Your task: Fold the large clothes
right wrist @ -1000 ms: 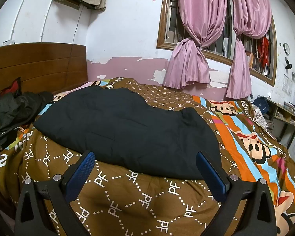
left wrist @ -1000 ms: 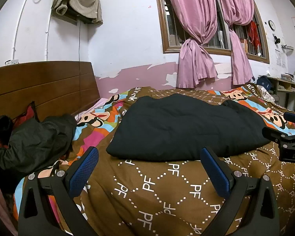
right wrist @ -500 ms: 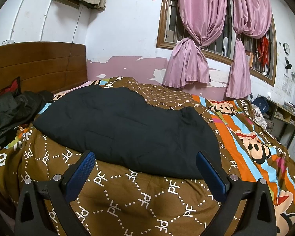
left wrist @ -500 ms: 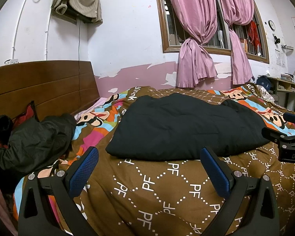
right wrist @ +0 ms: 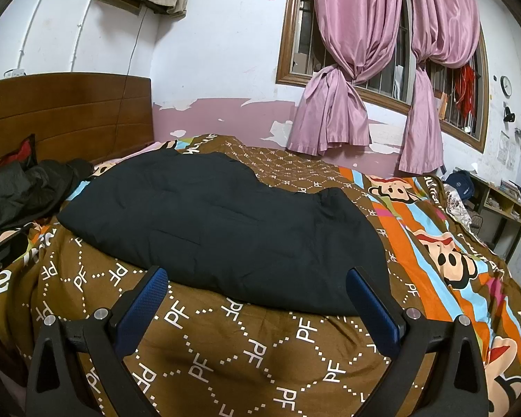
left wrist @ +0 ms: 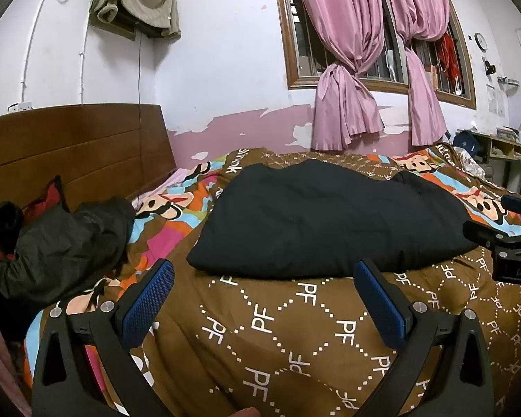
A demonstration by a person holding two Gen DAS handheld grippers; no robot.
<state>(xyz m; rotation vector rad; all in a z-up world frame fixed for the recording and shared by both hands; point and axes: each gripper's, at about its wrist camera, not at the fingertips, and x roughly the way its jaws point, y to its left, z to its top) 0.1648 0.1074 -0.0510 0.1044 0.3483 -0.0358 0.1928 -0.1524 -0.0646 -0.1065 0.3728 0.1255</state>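
Nothing much has shifted since a second ago: both of your grippers sit almost where they were, and the black garment (left wrist: 326, 219) has not changed its lie on the bed.

You have one large black padded garment (right wrist: 222, 222) to work on. It lies flat in the middle of the patterned bedcover (left wrist: 295, 330), its near edge just past your fingertips in both wrist views. Your left gripper (left wrist: 264, 290) is spread wide with nothing between its two blue pads (left wrist: 145, 304); it points at the near left corner of the garment without touching it. Your right gripper (right wrist: 257, 295) is likewise spread wide and empty, its two pads (right wrist: 371, 307) framing the near edge of the garment, above the brown part of the bedcover (right wrist: 246, 354). From the left wrist view you can see part of the right gripper at the far right edge, and from the right wrist view part of the left one at the far left edge.

A second garment, a dark crumpled jacket (left wrist: 55, 246), lies heaped at the left by the one wooden headboard (left wrist: 69, 146), well apart from the black one. Two pink curtains (right wrist: 333, 111), each knotted at the middle, hang over the one window. One beige cloth (left wrist: 135, 3) is draped high on the wall. One round clock (right wrist: 506, 85) hangs to the right of the window.
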